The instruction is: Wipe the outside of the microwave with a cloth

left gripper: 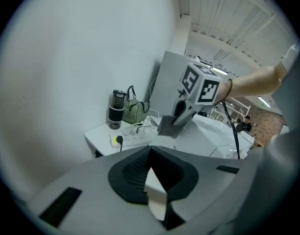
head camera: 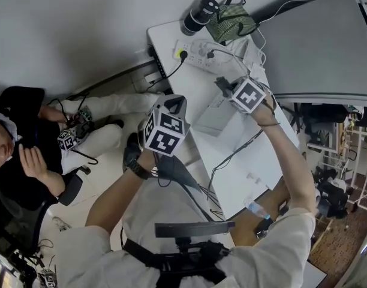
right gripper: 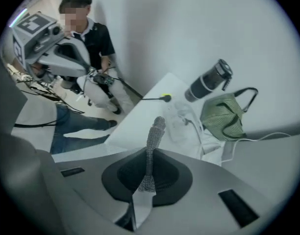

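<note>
— In what state was the right gripper (right gripper: pixel 149 155) seen?
— It was clamped on a grey knitted cloth (right gripper: pixel 157 129). A narrow fold was pinched between the closed jaws and stood out past the tips.
— And the left gripper (left gripper: pixel 150 153)?
— Its jaws were closed together at the tips, and nothing was held between them. It was held up near the left edge of the white table (head camera: pixel 167 38), apart from the other gripper.
— Where was the large pale grey box-shaped microwave (head camera: pixel 315 47) found?
— It was set at the table's right side, with the cloth held just beside it. Whether it was touched by the cloth could not be told. A black cylindrical flask (head camera: pixel 198 14), a green striped bag (head camera: pixel 231 21) and a white power strip (head camera: pixel 201 50) were ranged at the far end.
</note>
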Tool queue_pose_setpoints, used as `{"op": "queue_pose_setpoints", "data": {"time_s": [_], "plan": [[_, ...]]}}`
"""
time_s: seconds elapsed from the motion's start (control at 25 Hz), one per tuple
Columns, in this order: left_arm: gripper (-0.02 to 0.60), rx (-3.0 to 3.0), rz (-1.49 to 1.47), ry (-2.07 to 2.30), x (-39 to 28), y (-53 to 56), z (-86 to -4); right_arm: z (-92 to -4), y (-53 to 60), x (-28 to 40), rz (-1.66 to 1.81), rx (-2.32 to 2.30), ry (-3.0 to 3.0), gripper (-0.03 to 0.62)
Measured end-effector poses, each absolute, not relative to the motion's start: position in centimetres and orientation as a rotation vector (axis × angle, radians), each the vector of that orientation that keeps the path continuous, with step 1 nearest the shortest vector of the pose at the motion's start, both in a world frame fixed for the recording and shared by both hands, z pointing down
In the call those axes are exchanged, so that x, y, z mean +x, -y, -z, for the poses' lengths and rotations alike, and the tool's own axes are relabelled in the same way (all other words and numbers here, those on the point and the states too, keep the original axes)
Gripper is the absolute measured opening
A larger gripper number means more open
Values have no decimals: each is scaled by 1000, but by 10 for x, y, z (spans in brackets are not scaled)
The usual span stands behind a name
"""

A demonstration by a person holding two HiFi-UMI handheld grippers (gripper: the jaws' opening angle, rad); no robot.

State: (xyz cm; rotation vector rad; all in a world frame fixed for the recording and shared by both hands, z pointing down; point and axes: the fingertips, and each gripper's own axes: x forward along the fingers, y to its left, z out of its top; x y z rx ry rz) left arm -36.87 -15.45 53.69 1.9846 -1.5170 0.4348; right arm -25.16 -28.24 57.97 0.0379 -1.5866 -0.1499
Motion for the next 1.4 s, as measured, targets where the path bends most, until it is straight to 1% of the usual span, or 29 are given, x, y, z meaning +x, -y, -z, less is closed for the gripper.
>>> {"op": "queue_pose_setpoints", "data": {"time_s": [0.16, 0.36, 0.56, 0.84, 1.0, 1.16, 1.4], "plan": [[40, 1958, -433, 1531, -371, 155, -543, -587, 350, -239, 172, 191, 1525, 3], [40, 1933, -423, 1541, -374, 160, -549, -605, 368, -235, 210, 167, 1398, 3], [40, 1924, -406, 1549, -376, 163, -554, -627, 292, -238, 85, -75, 1367, 3], [40, 1900, -371, 1564, -382, 162, -554, -621, 146, -253, -20, -446, 1366, 3], [40, 1882, -359, 1559, -383, 153, -556, -620, 118, -265, -108, -468, 1396, 3], [40, 1861, -342, 1562, -389, 145, -561, -628, 183, -283, -112, -312, 1461, 3], [40, 1833, -315, 1564, -395, 135, -575, -653, 306, -276, -21, -33, 1418, 3]]}}
